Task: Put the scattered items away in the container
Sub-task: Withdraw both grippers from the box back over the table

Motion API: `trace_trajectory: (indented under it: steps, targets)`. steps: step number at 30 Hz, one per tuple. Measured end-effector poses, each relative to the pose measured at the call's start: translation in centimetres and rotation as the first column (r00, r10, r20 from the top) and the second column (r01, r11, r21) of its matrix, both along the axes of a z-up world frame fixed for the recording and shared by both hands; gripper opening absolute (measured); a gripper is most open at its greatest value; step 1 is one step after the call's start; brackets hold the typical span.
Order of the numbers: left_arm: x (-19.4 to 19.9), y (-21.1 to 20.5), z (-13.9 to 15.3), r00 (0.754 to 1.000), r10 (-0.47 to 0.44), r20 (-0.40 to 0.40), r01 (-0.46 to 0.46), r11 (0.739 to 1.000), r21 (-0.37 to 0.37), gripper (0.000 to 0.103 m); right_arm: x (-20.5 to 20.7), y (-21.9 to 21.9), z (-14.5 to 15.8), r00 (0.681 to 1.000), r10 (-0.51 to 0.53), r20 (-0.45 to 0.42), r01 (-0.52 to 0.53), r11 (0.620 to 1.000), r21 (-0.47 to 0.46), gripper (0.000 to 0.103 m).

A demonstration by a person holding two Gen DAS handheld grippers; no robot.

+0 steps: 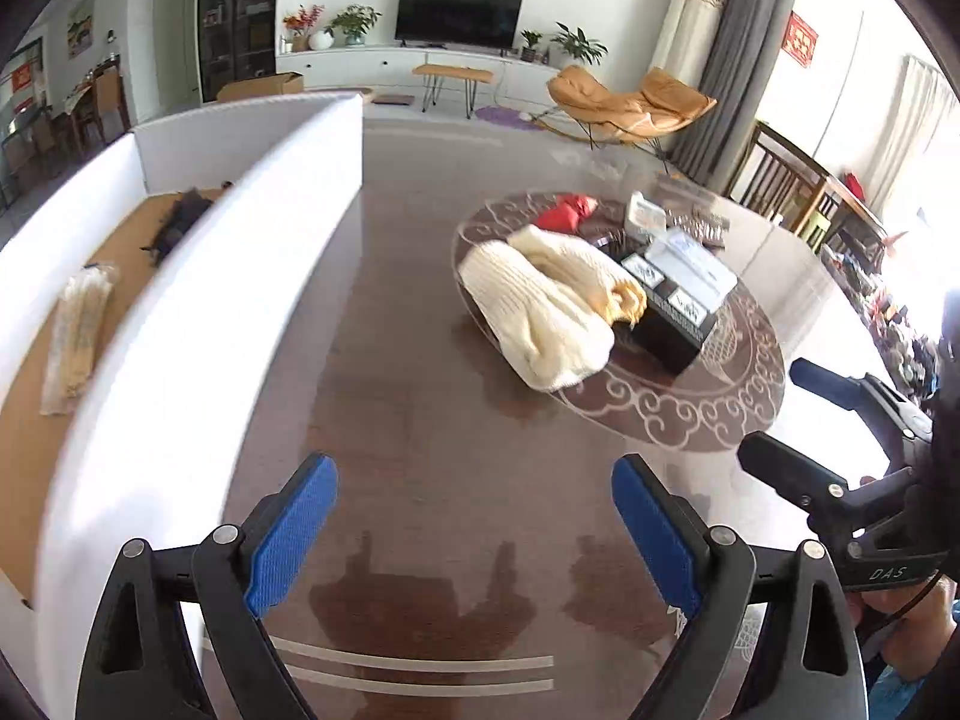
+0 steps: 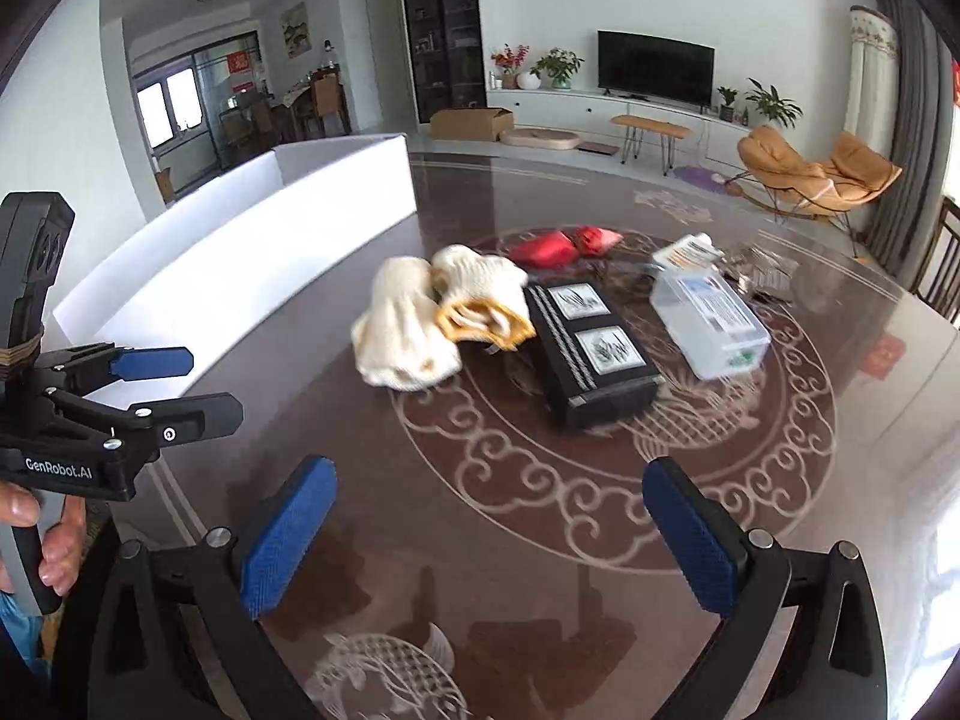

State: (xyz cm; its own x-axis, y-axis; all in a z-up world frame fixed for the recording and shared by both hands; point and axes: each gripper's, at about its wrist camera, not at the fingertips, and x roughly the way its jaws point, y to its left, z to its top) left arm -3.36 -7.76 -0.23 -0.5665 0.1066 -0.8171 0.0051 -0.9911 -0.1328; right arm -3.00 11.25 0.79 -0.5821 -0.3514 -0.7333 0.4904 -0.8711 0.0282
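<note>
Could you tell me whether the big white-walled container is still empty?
Not empty: the white-walled container already holds a clear packet of pale sticks and a dark bundle on its brown floor.

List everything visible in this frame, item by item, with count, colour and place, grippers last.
Container: one, white walls with a brown floor, left side of the table.
Clear packet: one, pale, inside the container.
Dark item: one, blackish, inside the container at its far end; too blurred to identify.
Knit gloves: a cream pile with yellow cuffs, table centre.
Black box: one, with two white panels, right of the gloves.
Clear plastic box: one, right of the black box.
Red pouches: two, behind the gloves.
Left gripper: blue pads, open, empty.
Right gripper: blue pads, open, empty.
</note>
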Motion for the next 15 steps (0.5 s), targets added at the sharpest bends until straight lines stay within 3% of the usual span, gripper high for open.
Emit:
trace_trajectory:
  steps: [3, 6, 8, 10, 15]
  targets:
    - [-1.0, 2.7, -2.7, 1.0, -0.001, 0.002, 0.001, 0.999, -0.041, 0.094, 0.4, 4.7, -2.2, 0.996, -0.077, 0.033, 0.075, 0.994, 0.075, 0.102]
    - [-1.3, 4.0, -2.8, 1.0, -0.007, -0.022, 0.005, 0.996, -0.084, 0.094, 0.2, 6.8, -2.5, 0.993, -0.111, 0.03, 0.108, 0.99, 0.093, 0.102]
    - [-1.4, 4.5, -3.0, 1.0, -0.011, -0.028, 0.007, 0.992, -0.13, 0.095, -0.3, 7.3, -2.4, 0.992, -0.122, 0.018, 0.12, 0.989, 0.088, 0.102]
    - [-1.4, 4.7, -3.2, 1.0, -0.013, -0.028, 0.009, 0.991, -0.134, 0.103, -0.5, 7.1, -2.6, 0.991, -0.131, 0.008, 0.13, 0.987, 0.093, 0.102]
    - [-1.2, 4.6, -3.3, 1.0, -0.004, -0.028, 0.001, 0.991, -0.133, 0.103, -0.9, 6.6, -3.3, 0.988, -0.151, 0.026, 0.147, 0.982, 0.115, 0.102]
